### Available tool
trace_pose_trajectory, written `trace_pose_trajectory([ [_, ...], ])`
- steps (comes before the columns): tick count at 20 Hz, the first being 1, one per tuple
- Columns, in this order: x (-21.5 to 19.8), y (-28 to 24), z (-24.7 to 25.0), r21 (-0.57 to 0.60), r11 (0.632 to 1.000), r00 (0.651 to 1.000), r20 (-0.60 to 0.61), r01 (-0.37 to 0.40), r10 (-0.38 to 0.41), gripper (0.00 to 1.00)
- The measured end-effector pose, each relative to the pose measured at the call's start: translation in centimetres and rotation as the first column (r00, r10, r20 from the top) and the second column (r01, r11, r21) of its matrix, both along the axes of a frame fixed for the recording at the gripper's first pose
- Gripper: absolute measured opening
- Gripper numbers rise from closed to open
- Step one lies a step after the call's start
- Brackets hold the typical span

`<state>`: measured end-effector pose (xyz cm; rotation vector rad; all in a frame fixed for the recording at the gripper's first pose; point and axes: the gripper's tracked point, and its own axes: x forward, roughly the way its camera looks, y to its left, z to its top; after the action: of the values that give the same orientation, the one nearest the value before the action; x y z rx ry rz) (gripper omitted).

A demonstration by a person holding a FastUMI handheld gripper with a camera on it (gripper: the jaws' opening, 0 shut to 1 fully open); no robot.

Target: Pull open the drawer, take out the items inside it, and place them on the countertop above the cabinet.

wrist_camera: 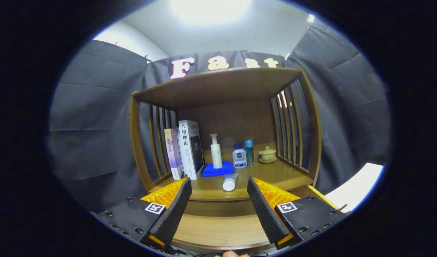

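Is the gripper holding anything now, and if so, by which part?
Nothing is held. The gripper is open, fingers apart, with a tube lying on the countertop just beyond them.

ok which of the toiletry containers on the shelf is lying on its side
The white tube, lying just ahead of the open claw. The pump bottle, white-and-blue bottle and teal bottle stand upright.

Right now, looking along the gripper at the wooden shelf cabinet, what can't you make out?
- Drawer: gripper view, no front or handle discernible below the brown wooden countertop.
- White tube lying on its side: label too small.
- Small lidded ceramic pot: contents hidden by its lid.
- Open gripper: holds nothing.
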<state>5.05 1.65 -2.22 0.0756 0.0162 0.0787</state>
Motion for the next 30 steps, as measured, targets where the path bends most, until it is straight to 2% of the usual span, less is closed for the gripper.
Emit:
trace_pose_trajectory([
  [3,-2.4,-0.2,-1.4,0.027,1.000,0.999,0.047,-0.010,0.008,0.98],
  [7,-5.1,-2.2,-3.7,-0.021,0.997,0.997,0.022,0.080,-0.079,0.98],
  [10,-6.9,-2.8,-5.2,-0.062,0.994,0.996,-0.001,0.085,-0.086,0.98],
  [17,-9.8,-2.3,-7.9,-0.047,0.995,0.996,-0.010,0.083,-0.084,0.98],
  [23,-10.0,-1.7,-12.6,-0.111,0.991,0.990,-0.107,0.075,-0.087,0.98],
  [30,-8.8,-1.3,-16.7,-0.063,0.996,0.975,-0.205,0.070,-0.081,0.98],
])
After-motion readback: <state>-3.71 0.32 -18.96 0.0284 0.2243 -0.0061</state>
